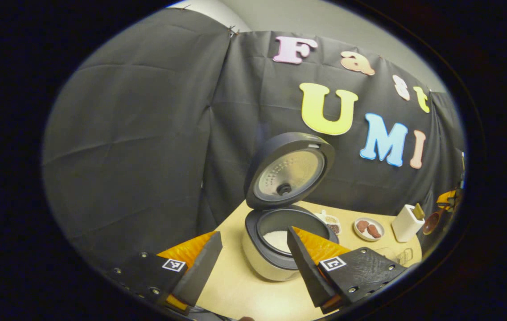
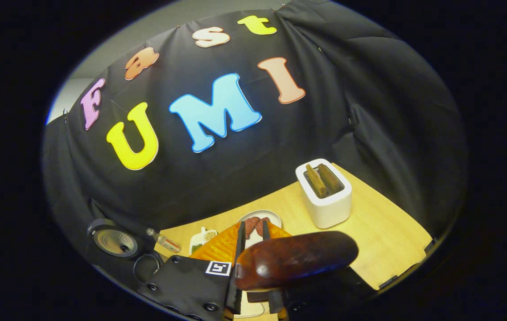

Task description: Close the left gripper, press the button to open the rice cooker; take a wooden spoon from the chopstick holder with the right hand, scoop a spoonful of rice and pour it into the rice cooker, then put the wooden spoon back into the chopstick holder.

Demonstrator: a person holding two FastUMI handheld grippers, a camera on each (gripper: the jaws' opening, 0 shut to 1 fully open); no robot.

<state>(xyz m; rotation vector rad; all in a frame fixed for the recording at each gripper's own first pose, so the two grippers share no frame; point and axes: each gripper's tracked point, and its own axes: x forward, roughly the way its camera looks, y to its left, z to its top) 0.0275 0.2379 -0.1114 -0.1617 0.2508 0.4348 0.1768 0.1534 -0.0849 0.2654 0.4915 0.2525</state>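
Note:
The rice cooker [image 1: 275, 258] stands on the table with its lid [image 1: 286, 176] raised, and white rice [image 1: 276, 240] lies in the pot. My left gripper [image 1: 253, 254] hovers open just in front of it, one finger on each side of the pot. At the far right, the white chopstick holder [image 1: 407, 223] has a wooden piece sticking out. Beside it is the wooden spoon [image 1: 431, 221], held by the right gripper [image 1: 448, 198]. In the right gripper view, my right gripper [image 2: 253, 228] is shut on the wooden spoon [image 2: 295, 258], whose dark bowl lies crosswise near the camera. The holder [image 2: 324, 191] stands ahead to the right, and the cooker lid [image 2: 115, 240] is far left.
A small plate [image 1: 369, 228] with two red-brown pieces and a little divided dish [image 1: 331, 220] sit between cooker and holder. A small glass bottle [image 2: 164, 243] lies near the cooker. The wooden table [image 2: 387, 232] ends at the black cloth wall behind.

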